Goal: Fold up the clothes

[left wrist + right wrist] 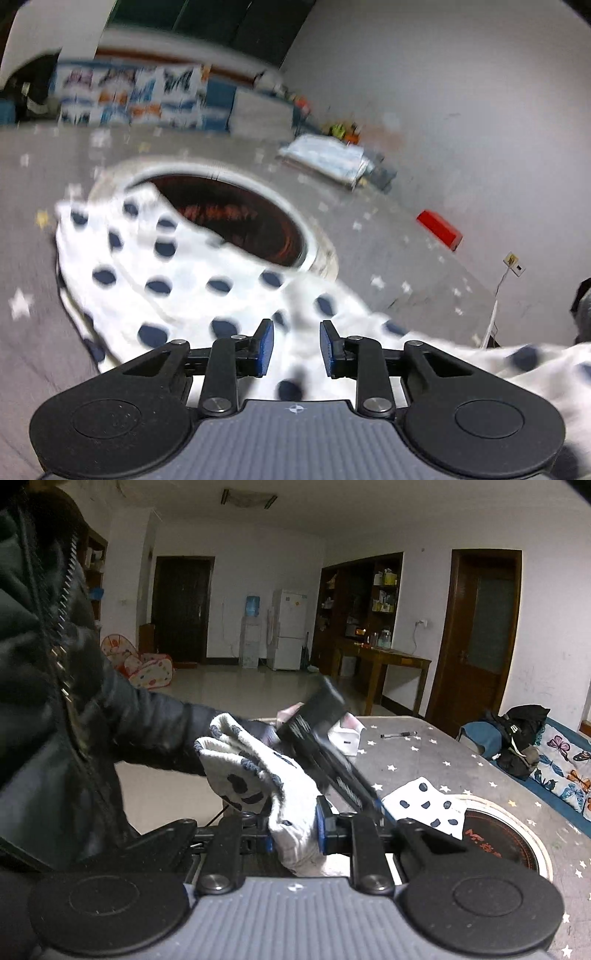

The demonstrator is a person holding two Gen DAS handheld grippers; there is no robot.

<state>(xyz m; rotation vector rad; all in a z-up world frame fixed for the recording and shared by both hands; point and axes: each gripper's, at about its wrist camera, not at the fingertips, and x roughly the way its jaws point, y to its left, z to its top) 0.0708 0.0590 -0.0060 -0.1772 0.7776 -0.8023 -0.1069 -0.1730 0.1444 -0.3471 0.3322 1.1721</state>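
Two grippers are working over a white garment with dark blue dots, which is lying on a grey star-printed table cover. One end of the garment is draping over the near rim of a round dark cooktop set into the table, and the cloth is running from there toward both grippers.

In the left wrist view, the left gripper is hovering on the near side of the cooktop with its blue pads standing a narrow gap apart; the dotted cloth is showing in that gap, but the blur is hiding whether the pads are pressing on it.

In the right wrist view, the right gripper is pinching a bunched fold of the same garment between its nearly closed fingers, lifted above the table on the near side of the cooktop. A person's dark sleeve is reaching in from the left.
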